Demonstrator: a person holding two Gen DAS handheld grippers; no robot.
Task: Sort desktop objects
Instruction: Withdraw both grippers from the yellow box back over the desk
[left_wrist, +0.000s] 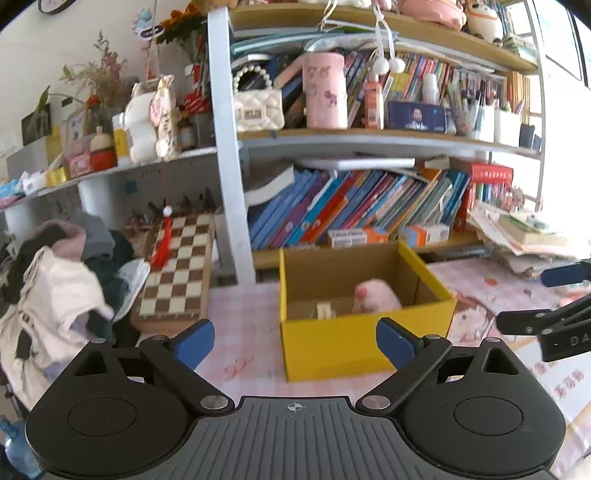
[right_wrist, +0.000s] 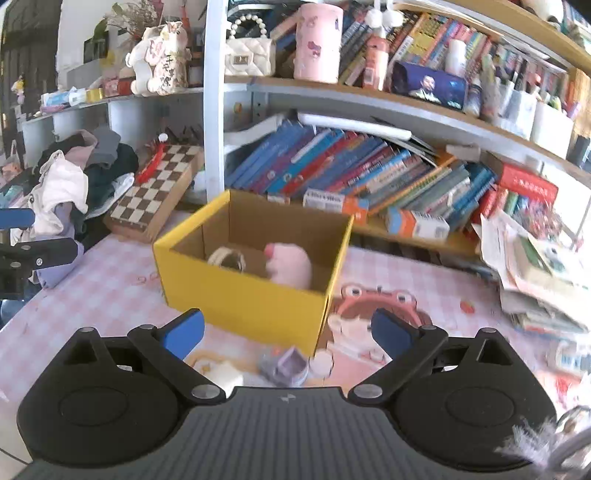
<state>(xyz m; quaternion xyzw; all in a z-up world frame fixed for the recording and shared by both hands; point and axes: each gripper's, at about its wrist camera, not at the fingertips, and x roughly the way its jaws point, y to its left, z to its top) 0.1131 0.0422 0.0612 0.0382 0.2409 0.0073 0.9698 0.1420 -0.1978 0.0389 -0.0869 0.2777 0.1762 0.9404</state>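
A yellow cardboard box (left_wrist: 351, 343) (right_wrist: 240, 299) stands open on the pink checked tablecloth (right_wrist: 92, 295). Inside it lie a pink plush toy (left_wrist: 376, 295) (right_wrist: 290, 264), a pale ring-shaped roll (right_wrist: 227, 258) and a small cream item (left_wrist: 324, 309). My left gripper (left_wrist: 295, 341) is open and empty, just short of the box's near wall. My right gripper (right_wrist: 288, 332) is open and empty too, at the box's near corner. Below it on the cloth lie a small purple object (right_wrist: 284, 365), a white lump (right_wrist: 221, 373) and a small white round piece (right_wrist: 320, 363).
A chessboard (left_wrist: 177, 269) and a heap of clothes (left_wrist: 59, 288) sit left of the box. Crowded bookshelves (left_wrist: 351, 206) rise right behind it. A stack of papers (right_wrist: 535, 273) fills the right side. Something fluffy and grey (right_wrist: 535, 439) shows at the lower right.
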